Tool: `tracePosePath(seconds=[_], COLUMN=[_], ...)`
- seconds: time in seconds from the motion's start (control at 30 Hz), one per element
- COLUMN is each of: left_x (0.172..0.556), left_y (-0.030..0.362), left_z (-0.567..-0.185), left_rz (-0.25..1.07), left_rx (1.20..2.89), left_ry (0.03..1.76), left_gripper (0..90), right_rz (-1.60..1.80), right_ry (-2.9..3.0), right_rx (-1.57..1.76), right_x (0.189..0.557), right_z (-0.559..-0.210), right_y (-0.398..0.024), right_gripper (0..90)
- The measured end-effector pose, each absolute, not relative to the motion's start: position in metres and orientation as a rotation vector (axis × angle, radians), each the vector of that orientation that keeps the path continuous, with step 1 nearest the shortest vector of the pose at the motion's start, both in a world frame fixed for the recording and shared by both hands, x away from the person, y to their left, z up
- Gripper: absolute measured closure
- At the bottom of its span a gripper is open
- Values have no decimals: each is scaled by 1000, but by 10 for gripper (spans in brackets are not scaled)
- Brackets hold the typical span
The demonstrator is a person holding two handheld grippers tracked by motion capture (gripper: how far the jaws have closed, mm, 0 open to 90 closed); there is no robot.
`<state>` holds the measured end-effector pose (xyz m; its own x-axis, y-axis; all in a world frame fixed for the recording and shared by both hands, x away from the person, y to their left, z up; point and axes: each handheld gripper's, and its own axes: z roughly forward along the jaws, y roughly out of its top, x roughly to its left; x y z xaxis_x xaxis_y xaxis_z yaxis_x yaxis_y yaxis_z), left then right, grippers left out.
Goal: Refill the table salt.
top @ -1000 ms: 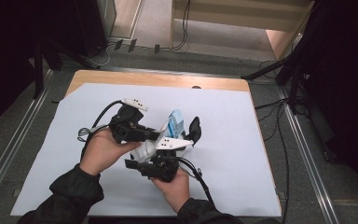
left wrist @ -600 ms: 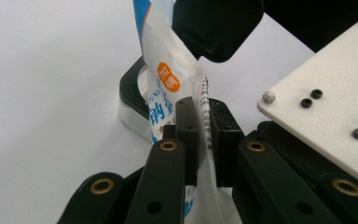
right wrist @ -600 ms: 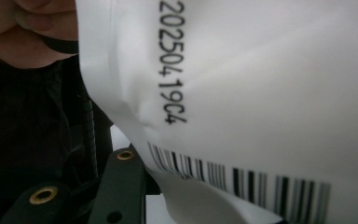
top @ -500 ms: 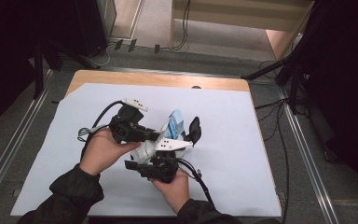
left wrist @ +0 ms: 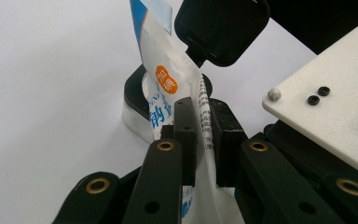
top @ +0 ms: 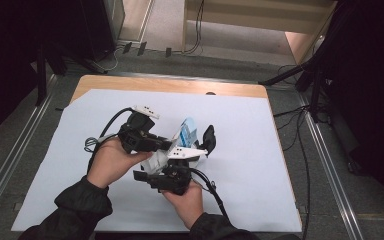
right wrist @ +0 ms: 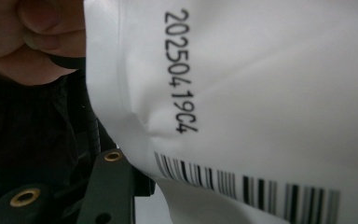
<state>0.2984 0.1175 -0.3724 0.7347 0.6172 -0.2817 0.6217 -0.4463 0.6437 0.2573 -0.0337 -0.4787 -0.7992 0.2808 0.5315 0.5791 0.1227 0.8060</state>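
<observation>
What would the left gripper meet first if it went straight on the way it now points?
Probably the right gripper's black jaw pad, which stands just past the white pouch that the left gripper clamps. Depth between them is hard to judge; the white table sheet lies beyond.

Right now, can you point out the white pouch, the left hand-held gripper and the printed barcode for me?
white pouch (left wrist: 168, 70), left gripper view, on its printed front above the pads.
left hand-held gripper (left wrist: 204, 140), left gripper view, midway between its fingertips, shut on the pouch.
barcode (right wrist: 242, 184), right gripper view, on the bars.
</observation>
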Motion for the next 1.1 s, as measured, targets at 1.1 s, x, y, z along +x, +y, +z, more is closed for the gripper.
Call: tracePosePath(seconds=[1.1], left_x=[297], left_y=[116], left_z=[-370], left_rz=[-5], left_rx=[2176], left_ry=[932], left_gripper=[852], right_rz=[-1736], right_ry=[-2183], right_rx=[-845], right_x=[255], right_z=[-478], right_y=[-32], right_gripper=[569])
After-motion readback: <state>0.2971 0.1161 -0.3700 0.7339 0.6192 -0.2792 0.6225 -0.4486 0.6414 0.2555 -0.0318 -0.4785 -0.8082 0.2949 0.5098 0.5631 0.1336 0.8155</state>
